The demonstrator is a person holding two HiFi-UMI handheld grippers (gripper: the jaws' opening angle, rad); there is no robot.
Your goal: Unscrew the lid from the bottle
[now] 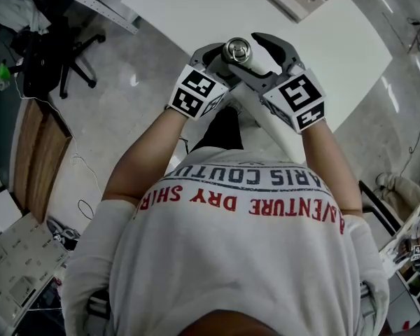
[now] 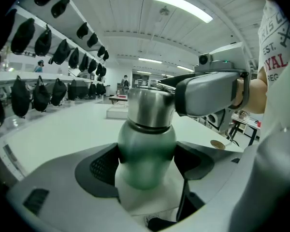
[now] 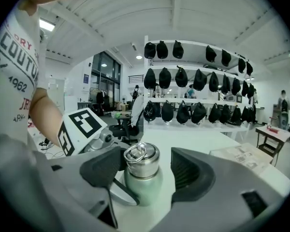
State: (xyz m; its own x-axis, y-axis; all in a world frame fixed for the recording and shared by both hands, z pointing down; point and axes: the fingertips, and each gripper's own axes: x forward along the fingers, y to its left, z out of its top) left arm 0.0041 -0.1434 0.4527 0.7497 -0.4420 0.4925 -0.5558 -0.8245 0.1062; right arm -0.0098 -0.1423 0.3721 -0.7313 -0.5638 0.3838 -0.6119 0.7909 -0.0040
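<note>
Left claw point(image 2: 146, 161) is clenched on the green bottle's point(image 2: 146, 146) shoulder, holding it roughly upright in the air. Right claw point(image 3: 147, 170) stands released, its jaws straddling the steel lid point(image 3: 141, 159) at the bottle's top end, likely needing to close there. Beyond lies the white tabletop point(image 3: 203, 140).

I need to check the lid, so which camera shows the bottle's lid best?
The right gripper view: the lid sits between the open jaws, with its ring and side both visible. The left gripper view shows its side, with one edge covered. The head view shows only its small top.
</note>
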